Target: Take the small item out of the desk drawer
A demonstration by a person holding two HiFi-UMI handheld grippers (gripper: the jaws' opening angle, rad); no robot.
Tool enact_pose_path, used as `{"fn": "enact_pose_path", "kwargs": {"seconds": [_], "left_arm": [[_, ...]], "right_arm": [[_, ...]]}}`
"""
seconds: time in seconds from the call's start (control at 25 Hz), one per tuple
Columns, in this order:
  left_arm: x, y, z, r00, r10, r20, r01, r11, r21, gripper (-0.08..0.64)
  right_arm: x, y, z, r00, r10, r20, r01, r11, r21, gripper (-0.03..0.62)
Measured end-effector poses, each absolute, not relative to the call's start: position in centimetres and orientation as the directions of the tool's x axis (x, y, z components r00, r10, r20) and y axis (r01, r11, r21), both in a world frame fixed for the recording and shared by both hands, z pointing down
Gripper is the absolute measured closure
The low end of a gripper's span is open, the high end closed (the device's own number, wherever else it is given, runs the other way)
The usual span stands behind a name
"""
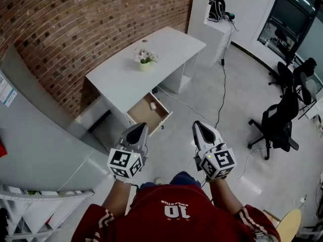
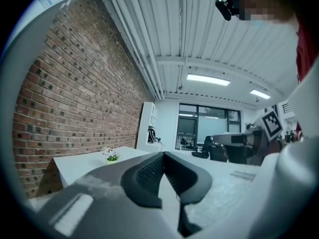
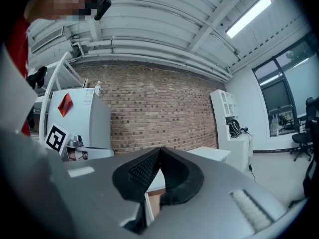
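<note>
A brick wall (image 1: 101, 29) is running behind the white desk (image 1: 121, 82), and pale grey floor (image 1: 212, 115) is spreading out in front of it. A white shelf unit (image 1: 219, 14) is standing beyond the desk's right end, and a black office chair (image 1: 277, 122) is sitting well to the desk's right. The desk's drawer (image 1: 143, 116) is hanging open at the front. A small potted plant (image 1: 145, 59) is standing on the desk top. The small item (image 1: 153, 105), pale, is lying inside the drawer, near the end closest to the desk.

The left gripper (image 1: 137, 131) and the right gripper (image 1: 202, 130) are hovering over the floor in front of the desk, apart from the drawer. Each one's jaws are pressing together on nothing.

Only the head view is showing the drawer's inside. Only the left gripper view is showing ceiling strip lights (image 2: 208, 79) and dark windows (image 2: 207, 128) past the desk. Only the right gripper view is showing a white cabinet (image 3: 94, 128) with a red sticker, left of the desk.
</note>
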State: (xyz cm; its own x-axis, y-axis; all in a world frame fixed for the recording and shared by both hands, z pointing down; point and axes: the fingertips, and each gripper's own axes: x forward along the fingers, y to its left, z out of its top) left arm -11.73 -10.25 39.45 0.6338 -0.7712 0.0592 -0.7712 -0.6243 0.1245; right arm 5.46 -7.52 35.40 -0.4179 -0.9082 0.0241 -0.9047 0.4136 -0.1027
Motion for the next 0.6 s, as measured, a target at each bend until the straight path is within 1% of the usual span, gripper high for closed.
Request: {"fn": "enact_pose_path", "kwargs": {"seconds": [0.28, 0.44, 0.6], "left_arm": [[-10.8, -12.2, 39.8, 0.68, -0.731, 0.052, -0.73, -0.67, 0.134, 0.558], [-10.0, -14.3, 40.0, 0.694, -0.72, 0.031, -0.715, -0.683, 0.149, 0.558], [-9.7, -16.3, 39.9, 0.679, -0.733, 0.026, -0.728, -0.668, 0.155, 0.558]], "right_arm": [[5.7, -9.4, 35.3, -0.394, -0.919, 0.025, -0.916, 0.391, -0.094, 0.594], [5.6, -11.4, 35.4, -0.411, -0.911, 0.015, -0.909, 0.409, -0.084, 0.594], [5.6, -14.0, 36.0, -0.435, -0.9, 0.009, -0.896, 0.432, -0.104, 0.594]]}}
